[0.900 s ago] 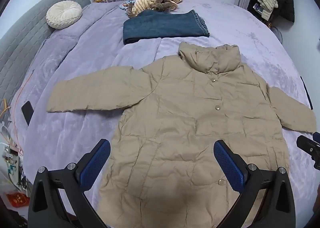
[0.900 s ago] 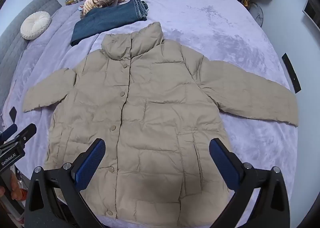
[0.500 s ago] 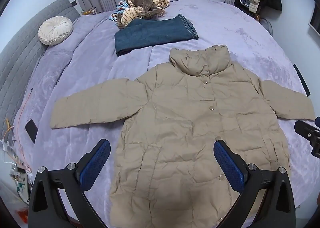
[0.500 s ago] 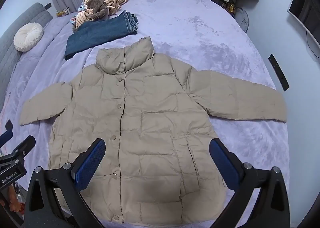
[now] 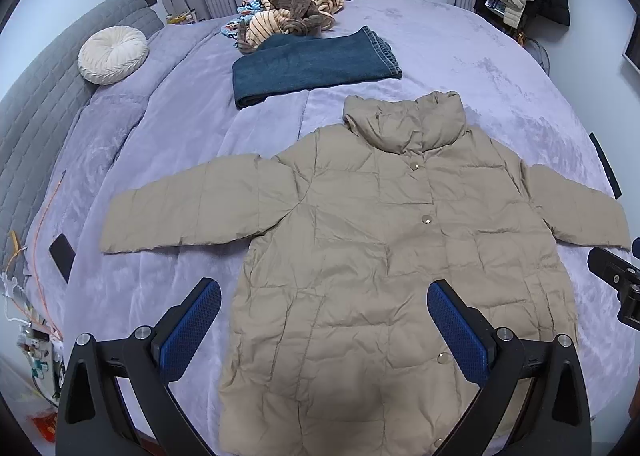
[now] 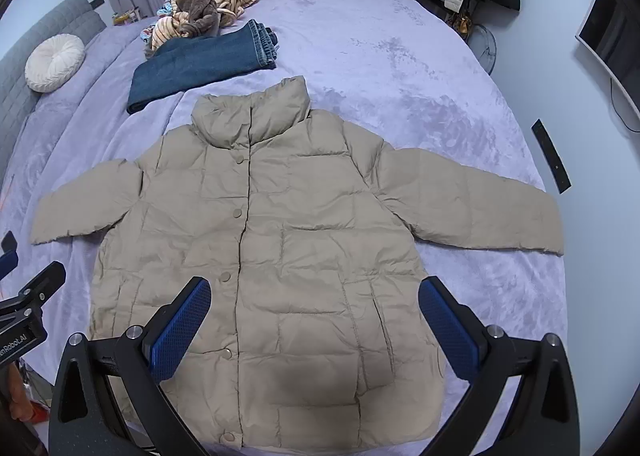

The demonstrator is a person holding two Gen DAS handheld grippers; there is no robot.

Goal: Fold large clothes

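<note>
A beige puffer jacket (image 5: 380,248) lies flat and face up on the lilac bed, buttoned, collar away from me, both sleeves spread out sideways. It also shows in the right wrist view (image 6: 280,232). My left gripper (image 5: 324,328) is open and empty, held above the jacket's lower left part. My right gripper (image 6: 314,324) is open and empty, held above the jacket's lower middle. The right gripper shows at the right edge of the left wrist view (image 5: 616,280); the left gripper shows at the left edge of the right wrist view (image 6: 24,308).
Folded blue jeans (image 5: 312,64) lie beyond the collar, with a pile of striped and brown clothes (image 5: 292,8) behind them. A round white cushion (image 5: 112,54) sits by the grey headboard. A black phone (image 5: 62,256) lies at the bed's left edge, a dark remote (image 6: 550,156) at the right.
Both grippers have risen and pulled back from the jacket, so more of the bed and room shows. The jacket has not moved. Both grippers stay open.
</note>
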